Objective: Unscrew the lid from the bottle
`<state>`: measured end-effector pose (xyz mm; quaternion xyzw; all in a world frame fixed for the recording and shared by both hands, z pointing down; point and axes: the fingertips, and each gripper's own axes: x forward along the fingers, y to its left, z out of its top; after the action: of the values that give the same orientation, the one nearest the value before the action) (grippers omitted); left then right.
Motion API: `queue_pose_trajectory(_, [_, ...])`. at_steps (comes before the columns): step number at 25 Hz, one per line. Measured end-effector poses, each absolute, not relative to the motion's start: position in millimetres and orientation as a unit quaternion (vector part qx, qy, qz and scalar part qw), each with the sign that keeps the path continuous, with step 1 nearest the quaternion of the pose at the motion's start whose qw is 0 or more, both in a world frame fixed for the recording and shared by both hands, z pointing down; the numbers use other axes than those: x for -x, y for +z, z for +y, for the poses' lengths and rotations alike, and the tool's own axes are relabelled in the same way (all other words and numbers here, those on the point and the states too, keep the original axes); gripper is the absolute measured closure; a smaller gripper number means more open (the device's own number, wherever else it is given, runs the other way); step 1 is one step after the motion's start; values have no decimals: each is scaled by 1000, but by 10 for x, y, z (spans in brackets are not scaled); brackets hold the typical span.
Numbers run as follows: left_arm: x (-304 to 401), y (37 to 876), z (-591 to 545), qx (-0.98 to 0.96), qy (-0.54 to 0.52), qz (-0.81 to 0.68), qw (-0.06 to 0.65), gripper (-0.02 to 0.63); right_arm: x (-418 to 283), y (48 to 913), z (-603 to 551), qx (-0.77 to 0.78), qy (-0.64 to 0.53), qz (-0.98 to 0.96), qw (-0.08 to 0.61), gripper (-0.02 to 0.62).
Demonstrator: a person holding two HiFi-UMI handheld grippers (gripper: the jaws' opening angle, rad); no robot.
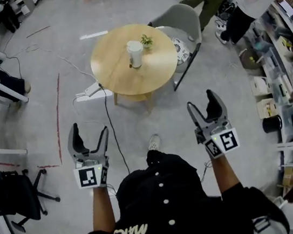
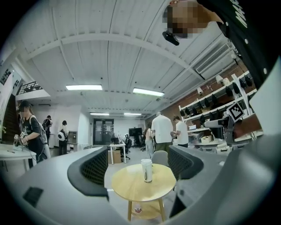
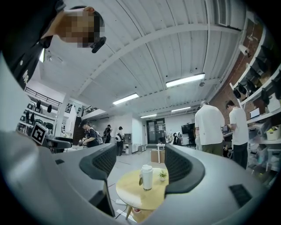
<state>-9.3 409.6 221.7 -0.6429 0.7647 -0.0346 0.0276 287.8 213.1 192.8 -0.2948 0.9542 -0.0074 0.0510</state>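
Left tongs (image 1: 88, 130) and right tongs (image 1: 202, 100) gape wide, empty, low in frame, aimed at the white bottle (image 1: 135, 54) standing on the table (image 1: 115, 72) upper centre, likely to grasp it.

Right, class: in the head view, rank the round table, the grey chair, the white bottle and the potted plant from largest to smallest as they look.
1. round table
2. grey chair, partly hidden behind the table
3. white bottle
4. potted plant
All sit close together, so nearness barely affects the order.
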Motion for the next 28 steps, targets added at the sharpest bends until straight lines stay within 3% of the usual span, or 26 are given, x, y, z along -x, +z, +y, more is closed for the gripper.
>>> queue_pose_trajectory(20, [726, 2287, 2608, 613, -50, 789, 10, 198, -1888, 2118, 428, 240, -40, 969, 46, 272])
queue_pose_trajectory(28, [1353, 2505, 2342, 617, -54, 785, -3, 198, -1284, 2278, 126, 245, -39, 968, 31, 272])
